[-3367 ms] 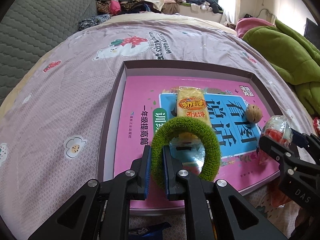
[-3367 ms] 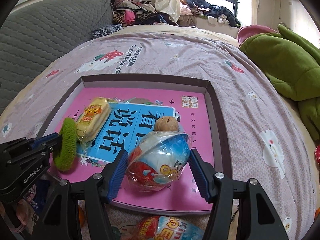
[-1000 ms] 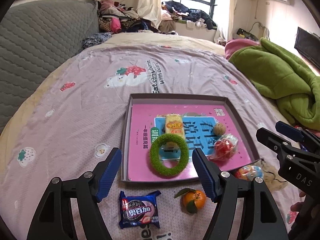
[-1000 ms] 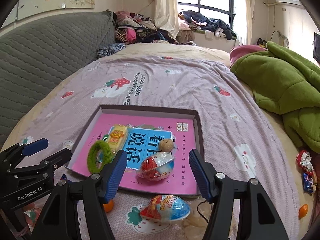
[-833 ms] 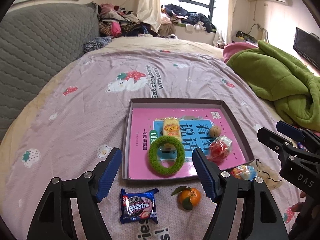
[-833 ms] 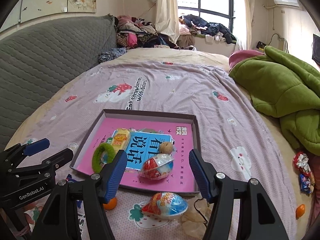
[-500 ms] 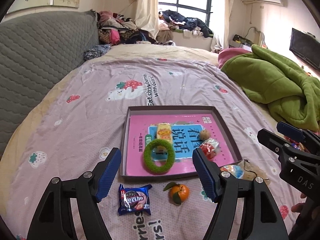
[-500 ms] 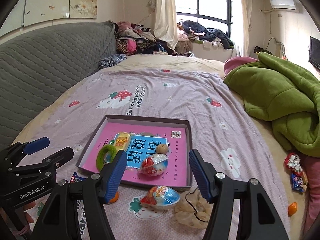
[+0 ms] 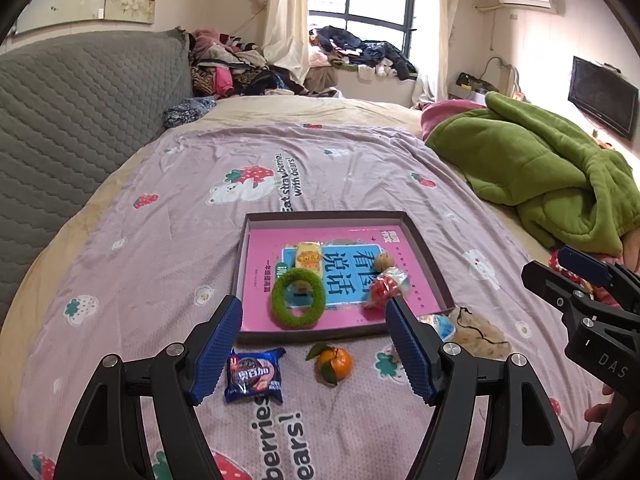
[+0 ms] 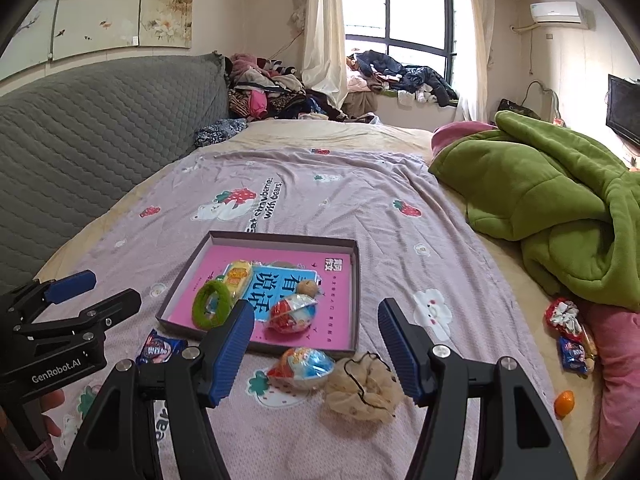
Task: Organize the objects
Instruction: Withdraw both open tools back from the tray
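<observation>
Above the bedspread, both tongs hover, jaws wide, empty.

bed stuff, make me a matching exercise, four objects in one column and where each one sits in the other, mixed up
Objects:
1. green ring
2. tangerine
3. blue cookie packet
4. beige scrunchie

Places:
A. on the bedspread, just right of the blue-wrapped egg
B. inside the tray, near its front left corner
C. on the bedspread, left of the tangerine
D. on the bedspread, in front of the tray's front edge

Pairs: 1-B, 2-D, 3-C, 4-A
</observation>
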Demonstrator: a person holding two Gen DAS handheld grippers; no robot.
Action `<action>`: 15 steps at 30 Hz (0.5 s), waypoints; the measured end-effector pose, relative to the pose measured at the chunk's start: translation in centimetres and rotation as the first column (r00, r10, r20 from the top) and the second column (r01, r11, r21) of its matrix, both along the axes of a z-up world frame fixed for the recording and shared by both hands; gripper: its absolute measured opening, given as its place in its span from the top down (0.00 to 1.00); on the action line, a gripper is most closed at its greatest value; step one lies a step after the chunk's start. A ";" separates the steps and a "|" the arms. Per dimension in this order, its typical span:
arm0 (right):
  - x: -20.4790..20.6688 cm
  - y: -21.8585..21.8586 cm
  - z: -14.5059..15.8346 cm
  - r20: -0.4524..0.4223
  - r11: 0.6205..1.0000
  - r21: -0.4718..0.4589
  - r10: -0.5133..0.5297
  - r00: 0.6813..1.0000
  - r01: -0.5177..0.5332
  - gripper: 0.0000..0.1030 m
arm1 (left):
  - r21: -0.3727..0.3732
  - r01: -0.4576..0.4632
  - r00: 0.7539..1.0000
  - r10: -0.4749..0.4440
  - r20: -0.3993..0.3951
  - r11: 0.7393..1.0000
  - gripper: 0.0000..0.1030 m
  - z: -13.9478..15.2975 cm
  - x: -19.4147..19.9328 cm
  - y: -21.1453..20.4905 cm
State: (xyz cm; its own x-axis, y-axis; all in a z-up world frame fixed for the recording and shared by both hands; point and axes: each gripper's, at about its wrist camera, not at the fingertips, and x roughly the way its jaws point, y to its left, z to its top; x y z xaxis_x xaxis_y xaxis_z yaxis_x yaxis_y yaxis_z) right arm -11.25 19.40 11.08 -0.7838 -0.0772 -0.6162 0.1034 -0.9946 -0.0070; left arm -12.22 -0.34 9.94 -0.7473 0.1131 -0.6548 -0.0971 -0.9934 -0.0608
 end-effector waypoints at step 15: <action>3.1 0.9 -1.8 0.016 1.000 0.013 -0.002 1.000 0.002 0.38 | 0.010 0.020 1.000 -0.020 0.020 1.000 0.27 -1.0 2.7 1.1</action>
State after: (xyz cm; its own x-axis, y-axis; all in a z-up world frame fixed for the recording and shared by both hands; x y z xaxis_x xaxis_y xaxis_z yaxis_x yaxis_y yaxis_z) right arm -8.13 20.34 9.31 -0.7740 -0.0676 -0.6295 0.1017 -0.9946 -0.0182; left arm -9.55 0.71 8.90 -0.7313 0.1343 -0.6687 -0.1158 -0.9906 -0.0723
